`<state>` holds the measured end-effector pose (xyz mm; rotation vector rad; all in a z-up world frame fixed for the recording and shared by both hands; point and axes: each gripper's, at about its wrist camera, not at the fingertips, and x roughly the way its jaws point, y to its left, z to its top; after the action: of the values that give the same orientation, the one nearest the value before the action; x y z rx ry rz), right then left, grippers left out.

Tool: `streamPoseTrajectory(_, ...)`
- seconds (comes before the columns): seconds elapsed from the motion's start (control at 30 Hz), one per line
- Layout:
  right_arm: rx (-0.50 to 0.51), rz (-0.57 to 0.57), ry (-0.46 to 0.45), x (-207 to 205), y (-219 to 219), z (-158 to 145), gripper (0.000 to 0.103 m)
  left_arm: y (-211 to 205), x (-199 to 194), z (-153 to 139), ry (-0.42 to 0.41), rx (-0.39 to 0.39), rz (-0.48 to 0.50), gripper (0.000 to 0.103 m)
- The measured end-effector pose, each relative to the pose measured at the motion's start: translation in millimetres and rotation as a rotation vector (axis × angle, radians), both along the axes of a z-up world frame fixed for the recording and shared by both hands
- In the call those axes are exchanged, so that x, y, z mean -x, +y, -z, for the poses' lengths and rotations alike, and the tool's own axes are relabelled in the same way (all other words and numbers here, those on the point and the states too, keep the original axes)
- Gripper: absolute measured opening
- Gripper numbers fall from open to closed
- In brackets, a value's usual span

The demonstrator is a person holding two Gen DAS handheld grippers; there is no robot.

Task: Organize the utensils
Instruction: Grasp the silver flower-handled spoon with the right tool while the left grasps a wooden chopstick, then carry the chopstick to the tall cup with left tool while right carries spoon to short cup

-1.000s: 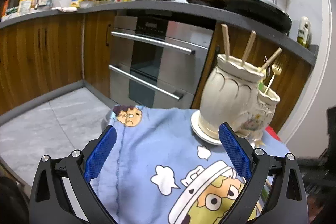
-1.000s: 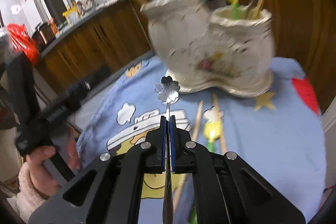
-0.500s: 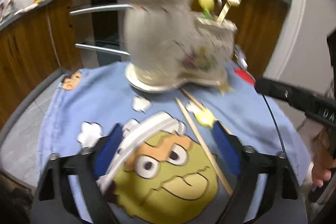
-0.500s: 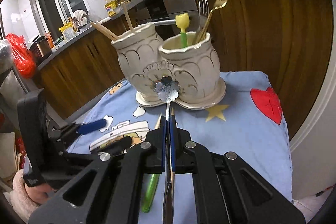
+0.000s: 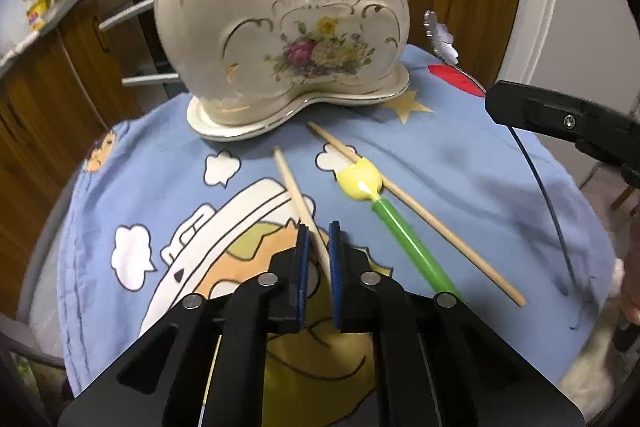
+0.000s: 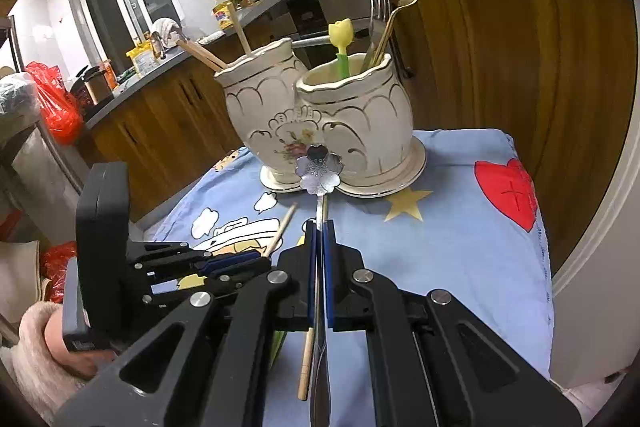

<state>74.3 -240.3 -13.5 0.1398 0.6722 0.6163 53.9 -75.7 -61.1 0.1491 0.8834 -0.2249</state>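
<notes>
Here the left gripper (image 5: 318, 227), jaws nearly closed around a chopstick (image 5: 295, 187) on the cloth (image 5: 460, 155), should pinch squarely before lifting, while the right gripper (image 6: 319, 227), clamped on the flower spoon (image 6: 320, 169), aims for the ceramic holder (image 6: 360, 123) beyond.

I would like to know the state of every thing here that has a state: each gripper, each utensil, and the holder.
Left gripper: shut on a chopstick that lies on the cloth.
Right gripper: shut on flower spoon, held above the cloth.
Second chopstick: lying loose on the cloth.
Tulip utensil: lying across the second chopstick.
Ceramic holder: upright; chopsticks in one cup, forks and another tulip utensil in the other.
</notes>
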Motion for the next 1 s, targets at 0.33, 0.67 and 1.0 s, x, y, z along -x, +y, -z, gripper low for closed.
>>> streamPoseTrajectory(0.33,-0.020,-0.018,-0.007,-1.5,-1.8,-1.9,0.003,3.2,-4.5,-3.6,0.048,-0.007,-0.002,0.025)
streamPoseTrajectory(0.67,-0.040,-0.007,-0.070,4.9,-3.1,-7.8,0.003,5.0,0.4,-2.7,-0.010,-0.037,0.013,0.006)
streamPoseTrajectory(1.0,-0.080,0.101,-0.295,5.0,-10.4,-53.2,0.003,39.9,39.1,-79.3,-0.356,0.168,0.055,0.006)
